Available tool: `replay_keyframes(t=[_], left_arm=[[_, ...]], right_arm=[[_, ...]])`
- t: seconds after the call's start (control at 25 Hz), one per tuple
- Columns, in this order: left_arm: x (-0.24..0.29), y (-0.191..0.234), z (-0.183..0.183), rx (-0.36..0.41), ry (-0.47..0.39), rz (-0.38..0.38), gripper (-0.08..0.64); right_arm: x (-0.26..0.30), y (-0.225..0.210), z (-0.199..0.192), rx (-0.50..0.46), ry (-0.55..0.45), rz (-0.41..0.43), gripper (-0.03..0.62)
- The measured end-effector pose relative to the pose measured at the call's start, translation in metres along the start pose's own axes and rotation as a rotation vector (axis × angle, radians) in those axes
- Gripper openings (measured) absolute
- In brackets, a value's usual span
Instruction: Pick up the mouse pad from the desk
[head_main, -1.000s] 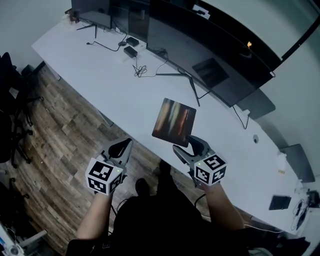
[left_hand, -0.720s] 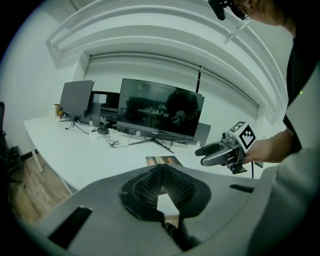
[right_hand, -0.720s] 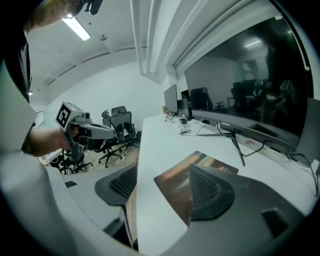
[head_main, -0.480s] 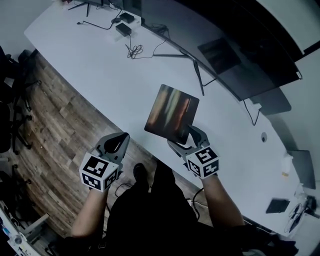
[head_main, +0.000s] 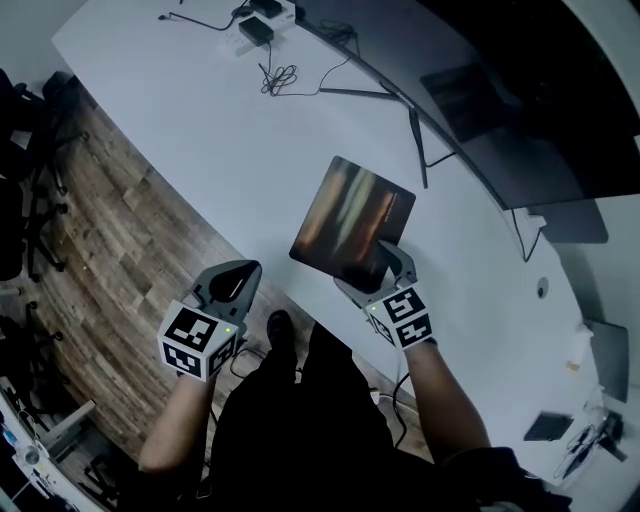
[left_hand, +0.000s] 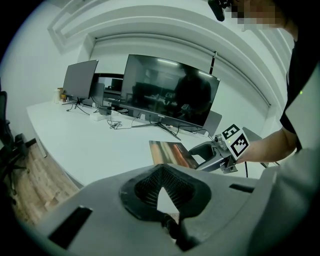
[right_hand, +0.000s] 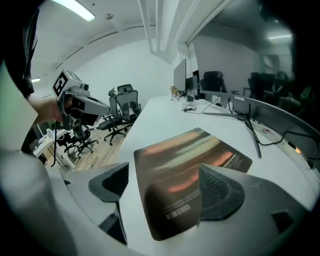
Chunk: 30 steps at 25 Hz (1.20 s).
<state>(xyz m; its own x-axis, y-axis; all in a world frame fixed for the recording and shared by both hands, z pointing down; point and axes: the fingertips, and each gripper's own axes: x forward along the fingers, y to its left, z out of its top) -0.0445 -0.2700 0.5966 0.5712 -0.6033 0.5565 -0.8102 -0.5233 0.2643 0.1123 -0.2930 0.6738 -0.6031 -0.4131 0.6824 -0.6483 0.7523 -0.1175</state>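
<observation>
The mouse pad (head_main: 350, 220), dark with blurred orange and green streaks, lies flat on the white desk (head_main: 200, 130) close to its near edge. It also shows in the left gripper view (left_hand: 167, 151) and fills the right gripper view (right_hand: 185, 165). My right gripper (head_main: 375, 275) is at the pad's near edge. Its jaws are opening, with the pad's near corner between them (right_hand: 165, 190) and neither pad pressing on it. My left gripper (head_main: 232, 282) hangs off the desk over the wooden floor, jaws together (left_hand: 162, 192) with nothing in them.
A wide curved monitor (head_main: 500, 100) stands behind the pad, its stand leg (head_main: 415, 135) reaching toward it. Cables (head_main: 280, 75) and small boxes lie at the far left of the desk. Office chairs (head_main: 30, 200) stand on the floor at left.
Both grippers have sunk. The right one has closed in on the pad's near edge and its jaws have spread wider. The left one stays off the desk.
</observation>
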Motion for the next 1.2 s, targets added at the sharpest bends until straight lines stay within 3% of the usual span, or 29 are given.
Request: replay_keyframes(t=[0.48, 0.68, 1.2], left_arm=[[0.023, 0.005, -0.008, -0.031, 0.015, 0.008, 0.008], [0.023, 0.008, -0.009, -0.039, 0.015, 0.018, 0.008], [0.012, 0.011, -0.012, -0.085, -0.014, 0.024, 0.008]], right_arm=[[0.023, -0.010, -0.035, -0.045, 0.119, 0.011, 0.456], [0.025, -0.008, -0.039, -0.126, 0.160, -0.004, 0.457], [0.026, -0.014, -0.036, -0.112, 0.126, -0.035, 0.456]])
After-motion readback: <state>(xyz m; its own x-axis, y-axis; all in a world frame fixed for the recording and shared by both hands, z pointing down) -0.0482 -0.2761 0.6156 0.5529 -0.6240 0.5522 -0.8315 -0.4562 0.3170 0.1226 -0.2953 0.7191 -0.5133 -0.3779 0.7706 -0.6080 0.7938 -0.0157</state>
